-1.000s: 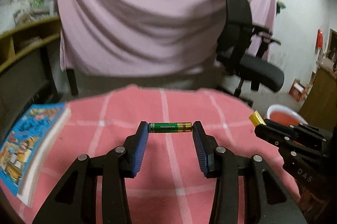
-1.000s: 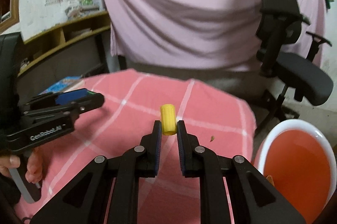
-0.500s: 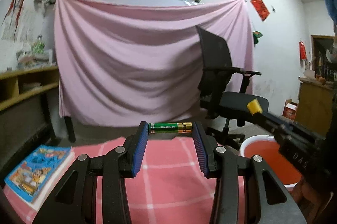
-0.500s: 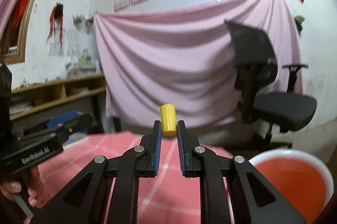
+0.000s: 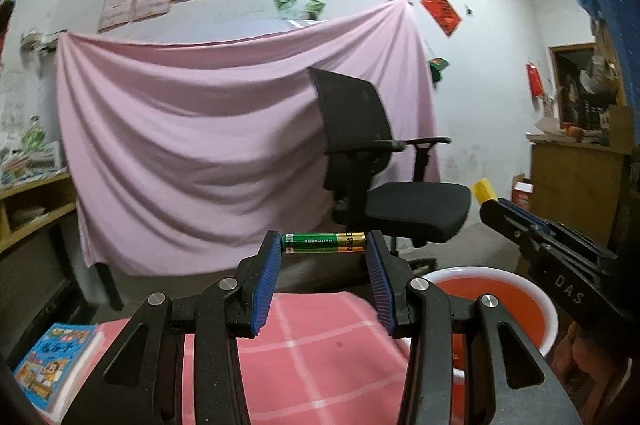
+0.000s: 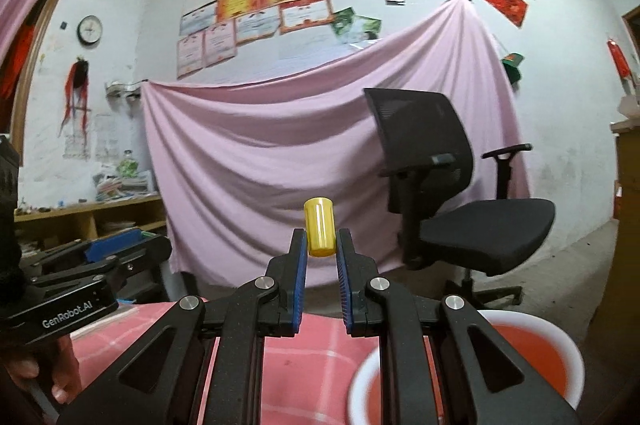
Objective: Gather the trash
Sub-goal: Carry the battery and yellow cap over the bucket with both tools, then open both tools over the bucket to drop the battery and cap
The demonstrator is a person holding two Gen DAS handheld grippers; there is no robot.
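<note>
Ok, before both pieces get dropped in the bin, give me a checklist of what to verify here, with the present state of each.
1. Left gripper shut on the battery, held end to end between the pads: ok.
2. Right gripper shut on the yellow cap, upright: ok.
3. Bin in view and open: ok.
4. Battery over the bin: not ok, it hangs above the tablecloth edge, bin to the right.
5. Cap over the bin: cannot tell, the bin sits low and right in the right wrist view.
6. Grippers apart from each other: ok.
</note>
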